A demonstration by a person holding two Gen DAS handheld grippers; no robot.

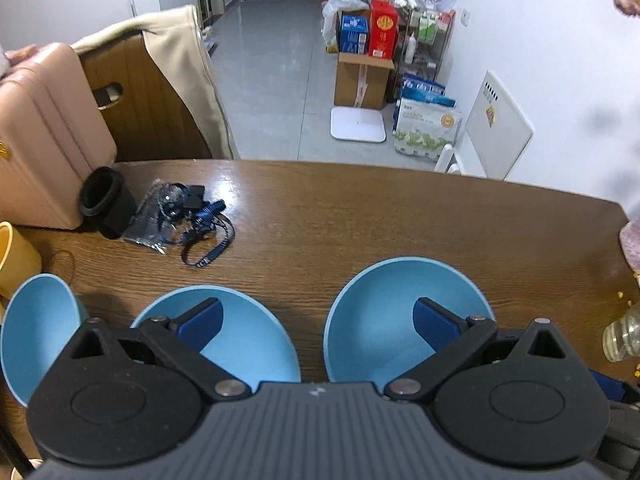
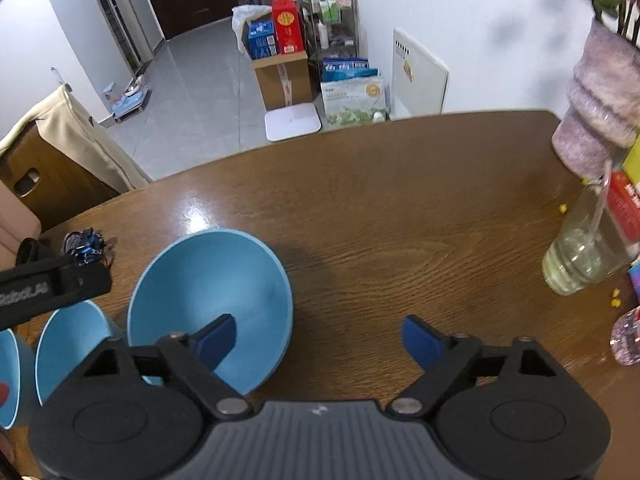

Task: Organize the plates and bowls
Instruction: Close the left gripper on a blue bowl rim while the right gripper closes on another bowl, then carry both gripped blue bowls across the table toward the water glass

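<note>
Three light-blue bowls stand in a row near the front of the brown wooden table point(image 1: 360, 216). In the left wrist view they are the left bowl point(image 1: 36, 332), the middle bowl point(image 1: 248, 340) and the right bowl point(image 1: 380, 312). My left gripper point(image 1: 318, 322) hangs open above the gap between the middle and right bowls, one finger over each. In the right wrist view my right gripper point(image 2: 318, 340) is open and straddles the right rim of the right bowl point(image 2: 212, 280): one finger is inside, the other over bare table. The other two bowls point(image 2: 68, 344) lie further left.
A yellow cup point(image 1: 16, 256), a black cylinder point(image 1: 106, 200), a blue lanyard point(image 1: 192, 224) and a pink suitcase point(image 1: 44, 136) sit at the table's left. A glass bottle point(image 2: 580, 248) and a purple-wrapped vase point(image 2: 600, 100) stand at the right. A chair with a beige coat point(image 1: 176, 64) stands behind.
</note>
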